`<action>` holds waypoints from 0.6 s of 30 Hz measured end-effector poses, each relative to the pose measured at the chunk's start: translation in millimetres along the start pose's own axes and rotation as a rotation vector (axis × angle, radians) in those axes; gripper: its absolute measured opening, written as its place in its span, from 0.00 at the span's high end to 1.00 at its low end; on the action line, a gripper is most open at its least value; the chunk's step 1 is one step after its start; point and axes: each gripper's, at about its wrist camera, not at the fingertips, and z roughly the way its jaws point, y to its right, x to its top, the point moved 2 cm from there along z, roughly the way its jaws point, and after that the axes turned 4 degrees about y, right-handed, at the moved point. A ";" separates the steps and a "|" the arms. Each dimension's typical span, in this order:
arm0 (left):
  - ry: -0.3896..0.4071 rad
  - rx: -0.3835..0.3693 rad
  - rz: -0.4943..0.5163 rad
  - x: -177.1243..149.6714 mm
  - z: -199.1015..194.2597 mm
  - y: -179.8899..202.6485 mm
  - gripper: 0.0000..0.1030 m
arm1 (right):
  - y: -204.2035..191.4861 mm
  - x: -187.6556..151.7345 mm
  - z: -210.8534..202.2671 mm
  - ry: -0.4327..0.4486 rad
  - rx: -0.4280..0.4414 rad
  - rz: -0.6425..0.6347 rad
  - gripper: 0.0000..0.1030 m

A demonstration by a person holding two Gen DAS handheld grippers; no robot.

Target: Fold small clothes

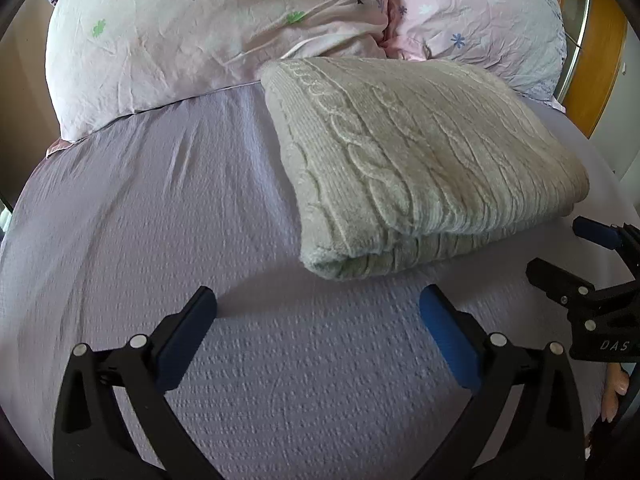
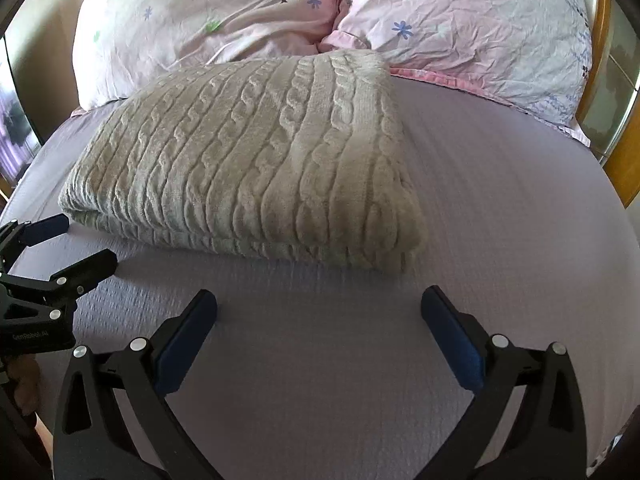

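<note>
A cream cable-knit garment [image 1: 424,160] lies folded in a thick rectangle on the lilac bed sheet [image 1: 160,220]; it also shows in the right wrist view [image 2: 260,164]. My left gripper [image 1: 318,300] is open and empty, just short of the fold's near left corner. My right gripper [image 2: 318,300] is open and empty, just short of the fold's near right corner. Each gripper shows at the edge of the other's view, the right one [image 1: 560,252] and the left one [image 2: 80,240], both open beside the fold's near edge.
Two pink flowered pillows [image 1: 200,40] [image 2: 480,32] lie behind the garment at the head of the bed. A wooden bed frame [image 1: 596,60] runs along the right side. The sheet [image 2: 500,200] stretches to the right of the garment.
</note>
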 end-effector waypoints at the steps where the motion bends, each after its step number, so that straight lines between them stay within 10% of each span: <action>1: 0.000 0.000 0.000 -0.4 -0.3 -0.2 0.02 | 0.1 -0.1 -0.3 0.000 0.000 0.000 0.01; 18: -0.001 0.000 0.001 0.6 0.5 1.0 0.02 | -0.1 -0.3 -0.2 0.000 0.001 -0.001 0.01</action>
